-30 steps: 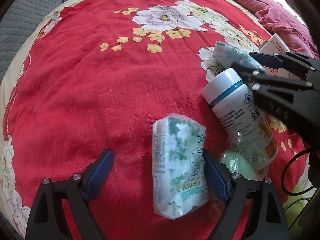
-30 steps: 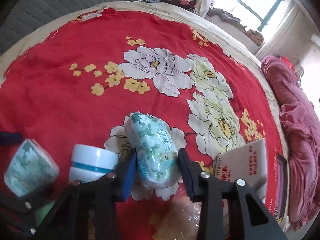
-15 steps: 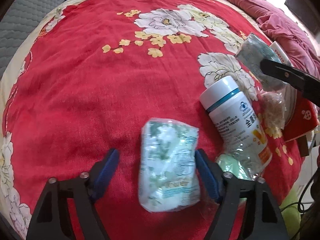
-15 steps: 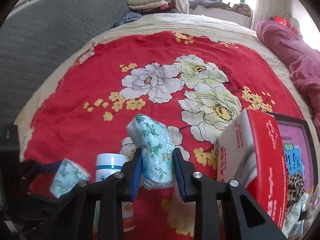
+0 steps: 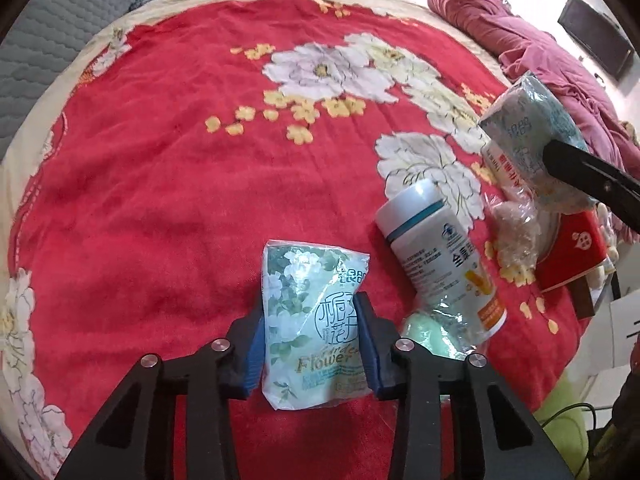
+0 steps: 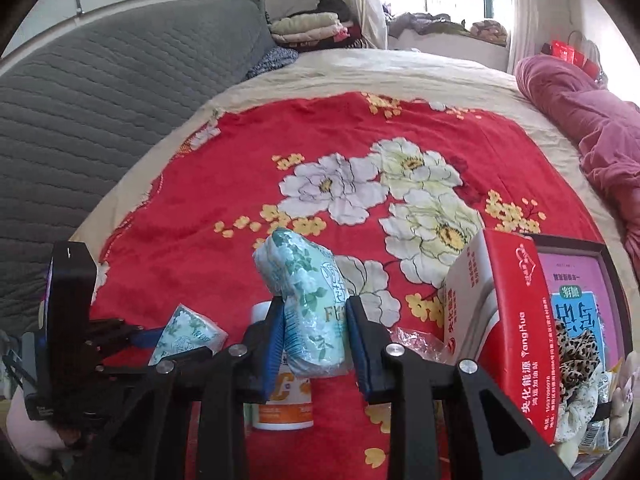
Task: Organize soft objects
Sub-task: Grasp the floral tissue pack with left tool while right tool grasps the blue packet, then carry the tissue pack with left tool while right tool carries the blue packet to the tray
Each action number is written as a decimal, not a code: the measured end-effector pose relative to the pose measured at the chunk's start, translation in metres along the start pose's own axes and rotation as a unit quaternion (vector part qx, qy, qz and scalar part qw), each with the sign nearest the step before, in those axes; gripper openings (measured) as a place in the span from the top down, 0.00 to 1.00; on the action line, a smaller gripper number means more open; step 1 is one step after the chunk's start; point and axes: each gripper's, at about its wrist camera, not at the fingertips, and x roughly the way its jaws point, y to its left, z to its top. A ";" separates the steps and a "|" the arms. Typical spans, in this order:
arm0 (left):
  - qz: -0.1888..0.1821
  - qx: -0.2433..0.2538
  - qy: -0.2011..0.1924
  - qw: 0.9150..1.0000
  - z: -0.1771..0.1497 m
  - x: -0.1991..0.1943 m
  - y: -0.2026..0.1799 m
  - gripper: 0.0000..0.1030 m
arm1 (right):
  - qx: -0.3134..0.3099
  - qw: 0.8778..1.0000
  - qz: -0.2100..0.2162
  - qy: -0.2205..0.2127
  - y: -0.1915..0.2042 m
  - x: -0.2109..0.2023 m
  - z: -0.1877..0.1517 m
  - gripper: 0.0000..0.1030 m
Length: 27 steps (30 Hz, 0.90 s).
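- The left hand-held gripper [image 5: 311,344] is clamped on a soft pale-green tissue pack with white flower print [image 5: 314,322]. The blue pads press both of its long sides.
- That pack's long axis runs along the fingers, with its far end pointing up the red floral bedspread [image 5: 168,168].
- The right hand-held gripper [image 6: 314,344] squeezes a second pale-green floral tissue pack [image 6: 310,304]. This pack is held above the bed, its long axis leaning up and to the left.
- Just right of the first pack, a white plastic bottle with a blue band and orange label [image 5: 440,258] lies on its side, its cap pointing away.
- A red-and-white carton [image 6: 504,328] stands to the right of the lifted pack, with a crumpled clear plastic bag [image 5: 516,228] near it.
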 end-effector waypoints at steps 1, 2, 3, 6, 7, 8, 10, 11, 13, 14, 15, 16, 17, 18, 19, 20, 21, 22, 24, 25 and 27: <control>-0.002 -0.001 -0.004 1.000 0.000 -0.004 0.000 0.61 | 0.003 1.000 0.003 -0.001 0.000 -0.003 0.000 0.70; -0.001 -0.001 -0.008 1.000 0.001 -0.007 0.000 0.61 | 0.004 1.000 0.004 -0.003 0.001 -0.005 0.000 0.70; 0.000 0.001 -0.012 1.000 0.001 -0.011 -0.001 0.61 | 0.005 1.000 0.006 -0.008 0.001 -0.009 0.001 0.70; 0.004 0.009 -0.026 1.000 0.002 -0.025 -0.006 0.61 | 0.013 1.000 0.011 -0.018 0.000 -0.021 0.002 0.70; 0.005 0.012 -0.030 0.999 0.003 -0.030 -0.008 0.61 | 0.015 1.000 0.013 -0.020 -0.001 -0.024 0.002 0.70; 0.008 0.015 -0.035 0.999 0.003 -0.036 -0.010 0.61 | 0.018 0.999 0.015 -0.023 -0.001 -0.028 0.002 0.70; 0.012 0.023 -0.046 0.999 0.005 -0.047 -0.014 0.61 | 0.019 0.999 0.015 -0.029 -0.001 -0.036 0.002 0.70; 0.013 0.024 -0.051 0.998 0.006 -0.051 -0.015 0.61 | 0.021 0.999 0.016 -0.030 -0.001 -0.039 0.002 0.70; 0.013 0.027 -0.058 0.998 0.007 -0.060 -0.020 0.61 | 0.023 0.999 0.019 -0.036 -0.001 -0.048 0.002 0.70; 0.014 0.029 -0.063 0.997 0.007 -0.065 -0.022 0.61 | 0.024 0.999 0.019 -0.038 -0.001 -0.051 0.002 0.70; 0.014 0.032 -0.068 0.997 0.007 -0.070 -0.024 0.61 | 0.024 0.999 0.018 -0.040 -0.001 -0.055 0.002 0.70; 0.014 0.033 -0.071 0.997 0.008 -0.075 -0.026 0.61 | 0.022 0.999 0.018 -0.043 0.000 -0.059 0.000 0.70; 0.013 0.034 -0.075 0.997 0.008 -0.079 -0.029 0.61 | 0.022 0.999 0.017 -0.045 0.000 -0.063 0.000 0.70; 0.013 0.037 -0.078 0.996 0.008 -0.082 -0.031 0.61 | 0.023 0.999 0.018 -0.046 0.000 -0.067 -0.001 0.70; 0.015 0.040 -0.081 0.996 0.009 -0.086 -0.034 0.61 | 0.024 0.998 0.018 -0.048 0.001 -0.070 -0.002 0.70; 0.014 0.041 -0.085 0.995 0.008 -0.090 -0.037 0.61 | 0.023 0.998 0.016 -0.051 0.001 -0.074 -0.003 0.70; 0.012 0.044 -0.090 0.995 0.008 -0.094 -0.041 0.61 | 0.023 0.998 0.015 -0.053 0.001 -0.078 -0.004 0.70; 0.013 0.047 -0.093 0.995 0.009 -0.099 -0.044 0.61 | 0.025 0.998 0.015 -0.056 0.000 -0.082 -0.005 0.70; 0.011 0.051 -0.100 0.994 0.009 -0.106 -0.051 0.61 | 0.028 0.998 0.014 -0.061 -0.003 -0.090 -0.007 0.70; 0.010 0.054 -0.103 0.993 0.009 -0.111 -0.056 0.61 | 0.030 0.998 0.013 -0.063 -0.004 -0.095 -0.009 0.71; 0.010 0.060 -0.111 0.992 0.010 -0.118 -0.064 0.61 | 0.032 0.997 0.011 -0.070 -0.008 -0.106 -0.011 0.70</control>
